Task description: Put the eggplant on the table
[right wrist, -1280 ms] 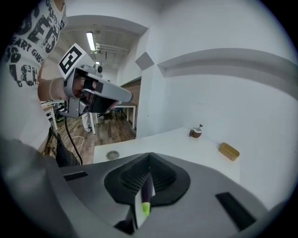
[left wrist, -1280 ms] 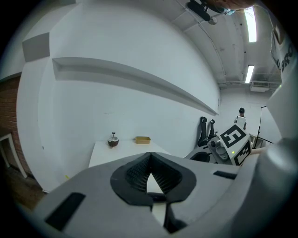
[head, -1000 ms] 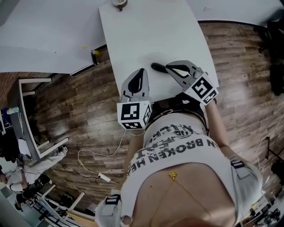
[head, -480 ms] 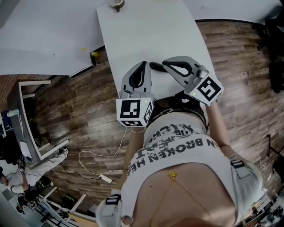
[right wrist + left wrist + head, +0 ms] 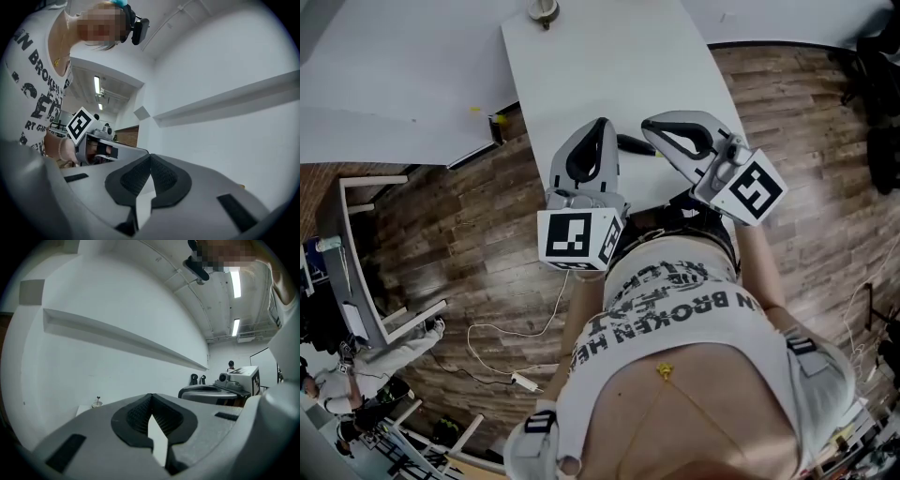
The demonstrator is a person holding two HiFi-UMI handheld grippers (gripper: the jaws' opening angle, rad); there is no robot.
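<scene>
Left tongs (image 5: 598,127) and right tongs (image 5: 651,128) both pinched shut, empty, the dark eggplant (image 5: 634,144) lying on the white table (image 5: 600,56) between them: glossy, slippery, probably light and soft-skinned, so I'd grip mid-body.

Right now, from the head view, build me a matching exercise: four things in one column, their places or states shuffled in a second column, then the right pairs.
Things:
1. eggplant
2. small round object
3. white cable
4. right gripper

Places or states:
A. on the wooden floor
B. jaws shut, holding nothing
C. at the far end of the table
D. lying on the near half of the table

Pairs: 1-D; 2-C; 3-A; 4-B
</scene>
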